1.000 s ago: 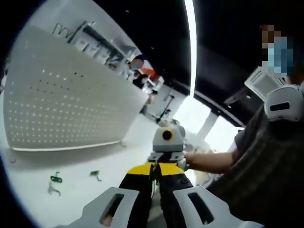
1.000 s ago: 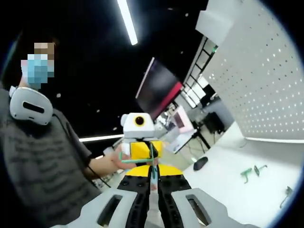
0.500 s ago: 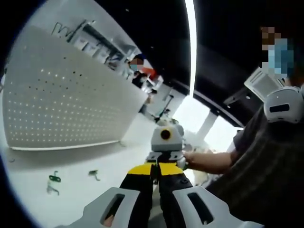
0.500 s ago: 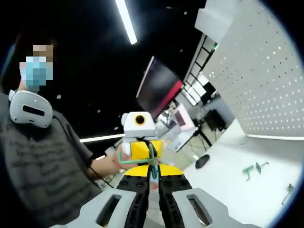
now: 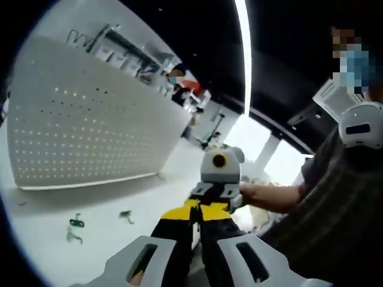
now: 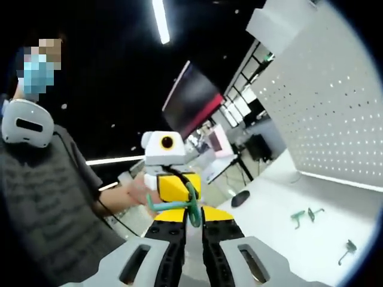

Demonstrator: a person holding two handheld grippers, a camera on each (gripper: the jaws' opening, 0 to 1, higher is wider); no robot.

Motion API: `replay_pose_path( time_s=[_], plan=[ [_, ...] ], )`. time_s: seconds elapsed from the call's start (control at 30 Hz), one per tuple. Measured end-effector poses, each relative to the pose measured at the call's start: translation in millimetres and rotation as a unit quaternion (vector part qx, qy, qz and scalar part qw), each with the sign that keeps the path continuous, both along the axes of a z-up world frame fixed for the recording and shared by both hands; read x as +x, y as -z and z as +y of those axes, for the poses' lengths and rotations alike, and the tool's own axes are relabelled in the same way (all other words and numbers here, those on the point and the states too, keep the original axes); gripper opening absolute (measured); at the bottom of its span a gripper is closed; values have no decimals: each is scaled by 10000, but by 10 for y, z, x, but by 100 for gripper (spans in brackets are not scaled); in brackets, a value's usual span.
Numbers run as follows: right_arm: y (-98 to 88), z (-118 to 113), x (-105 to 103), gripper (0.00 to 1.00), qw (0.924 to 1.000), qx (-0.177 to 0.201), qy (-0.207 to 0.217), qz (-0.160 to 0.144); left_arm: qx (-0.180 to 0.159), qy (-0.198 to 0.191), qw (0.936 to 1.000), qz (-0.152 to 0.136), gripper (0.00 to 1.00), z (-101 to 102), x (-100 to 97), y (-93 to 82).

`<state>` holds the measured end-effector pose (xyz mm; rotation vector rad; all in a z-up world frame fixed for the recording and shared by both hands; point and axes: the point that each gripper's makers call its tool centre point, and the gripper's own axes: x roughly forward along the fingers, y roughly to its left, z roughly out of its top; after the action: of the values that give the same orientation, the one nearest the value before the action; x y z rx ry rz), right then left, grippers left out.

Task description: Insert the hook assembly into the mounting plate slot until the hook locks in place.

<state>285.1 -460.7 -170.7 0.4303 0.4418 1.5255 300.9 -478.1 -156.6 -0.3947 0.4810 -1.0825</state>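
White table (image 5: 102,203) carries everything. Upright white pegboard (image 5: 84,131) stands on it, base edge on surface. Left gripper view: three small green hooks (image 5: 75,222) loose at 8 o'clock, near pegboard foot. Right gripper view: same table (image 6: 281,239), green hooks (image 6: 304,215) at 4 o'clock, dark rounded object (image 6: 240,198) nearer centre.

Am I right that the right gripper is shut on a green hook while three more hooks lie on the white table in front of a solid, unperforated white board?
Not quite: the white board is a pegboard, perforated with rows of holes, as the right gripper view shows. The rest holds: the right gripper is shut on the green hook, and three hooks lie on the white table.
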Motion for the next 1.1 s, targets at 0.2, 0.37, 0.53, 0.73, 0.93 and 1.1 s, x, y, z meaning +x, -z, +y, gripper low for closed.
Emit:
replay_pose_path(
  time_s=[0.2, 0.37, 0.53, 0.73, 0.93, 1.1],
  plan=[
    [62, 29, 8, 11, 9996, -226, 27, -167, 119, -69, 9999, 13, 2, 35, -4, 42],
    [95, 34, 35, 15, 9992, -324, 115, -197, 178, -189, 9996, 66, 2, 89, 12, 79],
    [147, 26, 71, 19, 9970, -572, 250, -462, 277, -304, 9991, 96, 2, 130, 42, 118],
    [260, -12, 89, 22, 9931, -946, 315, -624, 548, -546, 9970, 99, 2, 214, 104, 195],
    [327, -40, 99, 24, 9901, -1129, 386, -743, 730, -654, 9951, 95, 2, 249, 135, 236],
    [374, -73, 135, 25, 9872, -1293, 501, -785, 812, -798, 9933, 209, 2, 302, 173, 296]
  ],
)
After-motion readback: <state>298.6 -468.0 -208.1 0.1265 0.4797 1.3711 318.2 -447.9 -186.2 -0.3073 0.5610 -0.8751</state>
